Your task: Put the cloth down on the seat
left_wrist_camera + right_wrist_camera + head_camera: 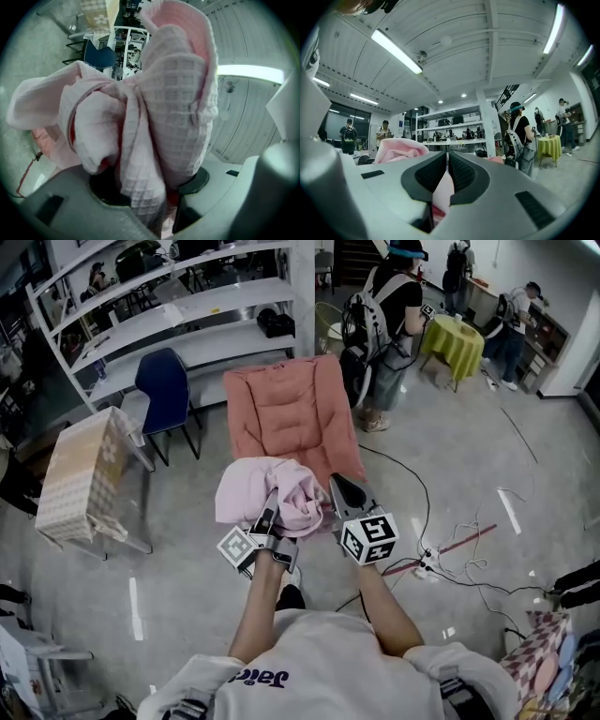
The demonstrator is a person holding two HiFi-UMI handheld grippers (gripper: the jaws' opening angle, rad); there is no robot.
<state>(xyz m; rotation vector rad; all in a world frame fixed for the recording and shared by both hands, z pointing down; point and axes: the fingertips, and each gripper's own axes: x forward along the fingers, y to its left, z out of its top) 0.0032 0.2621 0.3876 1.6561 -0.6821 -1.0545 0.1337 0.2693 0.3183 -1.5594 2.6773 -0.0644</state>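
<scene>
A bunched pink waffle-weave cloth (267,493) hangs in the air in front of me, over the near edge of the salmon-pink cushioned seat (286,413). My left gripper (265,524) is shut on a thick wad of the cloth (150,122), which fills the left gripper view and hides the fingertips. My right gripper (336,495) is shut on a thin edge of the cloth (442,194), pinched between its dark pads (461,172), with more of it bulging at the left.
A dark blue chair (167,390) and white shelving (187,306) stand behind the seat. A patterned table (84,474) is at my left. Cables and a power strip (441,559) lie on the floor at the right. People stand near a yellow-green table (455,338).
</scene>
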